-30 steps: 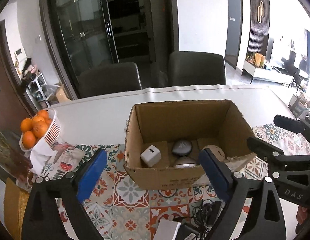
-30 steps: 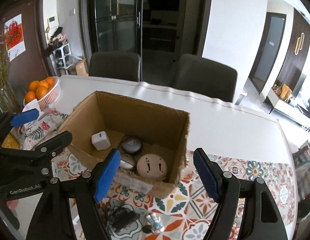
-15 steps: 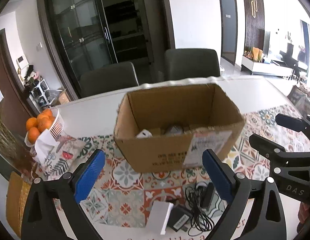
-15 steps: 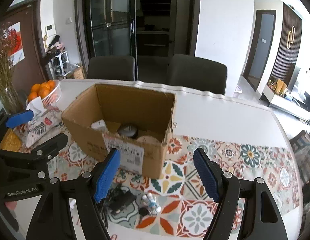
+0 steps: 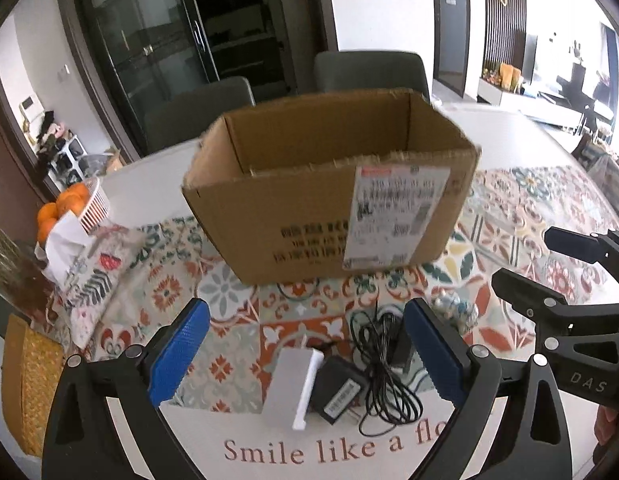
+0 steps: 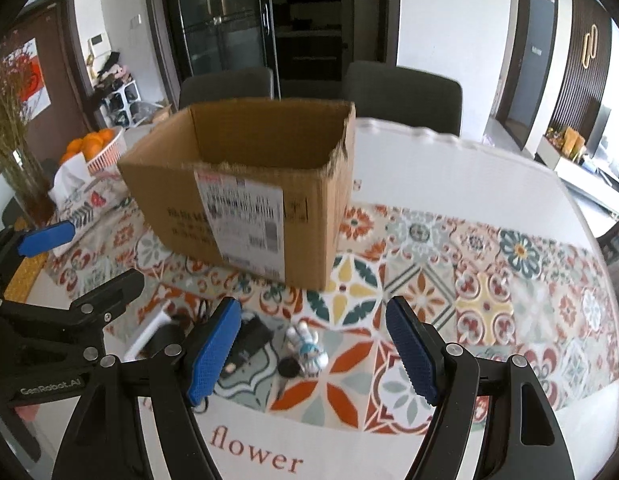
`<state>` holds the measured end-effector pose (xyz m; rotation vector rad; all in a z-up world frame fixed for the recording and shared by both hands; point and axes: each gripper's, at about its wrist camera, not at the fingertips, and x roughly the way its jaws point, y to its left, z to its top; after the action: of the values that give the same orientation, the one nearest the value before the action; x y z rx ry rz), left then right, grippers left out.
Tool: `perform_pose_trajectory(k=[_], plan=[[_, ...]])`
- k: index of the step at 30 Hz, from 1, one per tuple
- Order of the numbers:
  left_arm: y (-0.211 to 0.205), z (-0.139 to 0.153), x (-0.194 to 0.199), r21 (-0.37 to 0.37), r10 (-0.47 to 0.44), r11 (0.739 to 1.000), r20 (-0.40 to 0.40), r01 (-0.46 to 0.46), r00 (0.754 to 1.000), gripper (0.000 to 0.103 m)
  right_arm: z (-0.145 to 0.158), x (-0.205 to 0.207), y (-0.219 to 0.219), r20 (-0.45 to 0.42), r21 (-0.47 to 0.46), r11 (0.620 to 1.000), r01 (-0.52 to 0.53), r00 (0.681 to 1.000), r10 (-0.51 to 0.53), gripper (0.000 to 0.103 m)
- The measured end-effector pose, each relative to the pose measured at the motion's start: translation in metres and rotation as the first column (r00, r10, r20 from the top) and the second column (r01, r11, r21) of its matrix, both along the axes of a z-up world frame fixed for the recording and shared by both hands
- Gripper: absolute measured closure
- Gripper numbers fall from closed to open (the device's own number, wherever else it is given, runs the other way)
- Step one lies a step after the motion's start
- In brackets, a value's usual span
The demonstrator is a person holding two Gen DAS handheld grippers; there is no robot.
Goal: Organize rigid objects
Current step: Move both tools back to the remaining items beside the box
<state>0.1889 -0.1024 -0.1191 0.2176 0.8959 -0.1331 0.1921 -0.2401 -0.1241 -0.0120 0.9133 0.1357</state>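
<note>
An open cardboard box stands on the patterned tablecloth; it also shows in the right wrist view, and its contents are hidden by the near wall. In front of it lie a white flat device, a black power adapter with a coiled black cable, and a small white-and-blue figurine with a black key. My left gripper is open above the white device and adapter. My right gripper is open above the figurine and key.
A white basket of oranges and a patterned pouch sit at the left. A vase of dried stems stands at the far left. Two dark chairs stand behind the table. The tablecloth's white edge carries printed words.
Both grippers have pulled back and down from over the box toward the table's near edge. The box interior has gone out of sight; the loose items in front now lie between the fingers.
</note>
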Motion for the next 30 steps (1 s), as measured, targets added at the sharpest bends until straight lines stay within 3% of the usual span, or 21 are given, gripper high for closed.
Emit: perform_pose_trajectory(k=[18, 30], plan=[[0.001, -0.057, -0.002, 0.063, 0.039, 0.998, -0.135, -0.03, 0.99, 0.004, -0.076, 0.003, 0.003, -0.179, 0.055, 0.998, -0.036, 0.983, 0.046, 0.037], [-0.002, -0.072, 0.01, 0.109, 0.072, 0.992, -0.151, -0.056, 0.986, 0.004, -0.105, 0.022, 0.0, -0.231, 0.066, 0.997, -0.044, 0.971, 0.058, 0.049]])
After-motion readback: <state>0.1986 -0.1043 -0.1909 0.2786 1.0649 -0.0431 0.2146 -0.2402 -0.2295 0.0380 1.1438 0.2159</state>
